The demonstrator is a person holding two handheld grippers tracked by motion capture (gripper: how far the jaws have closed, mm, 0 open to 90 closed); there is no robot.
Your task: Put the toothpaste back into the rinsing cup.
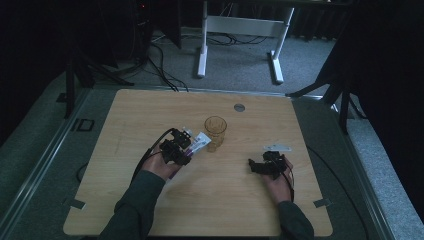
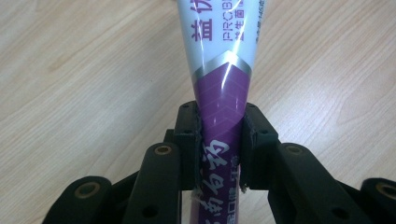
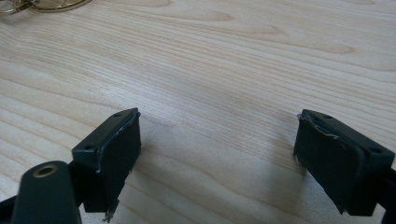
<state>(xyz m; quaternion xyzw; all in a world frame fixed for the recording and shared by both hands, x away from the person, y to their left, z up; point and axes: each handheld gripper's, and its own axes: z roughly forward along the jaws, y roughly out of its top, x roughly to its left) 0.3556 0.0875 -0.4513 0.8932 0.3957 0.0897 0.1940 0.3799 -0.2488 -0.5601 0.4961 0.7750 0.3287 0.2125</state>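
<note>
Since the pads of the left gripper are clamped tight on the purple lower part of the toothpaste tube, the soft tube could buckle or slip, so the squeeze should stay steady and the tube be carried slowly. It hangs just above the table, its white end close beside the amber glass, probably its goal. The right gripper, empty with jaws wide apart, rests low over bare wood and could steady that glass.

Right claw jaws wide apart over bare wooden table.
</note>
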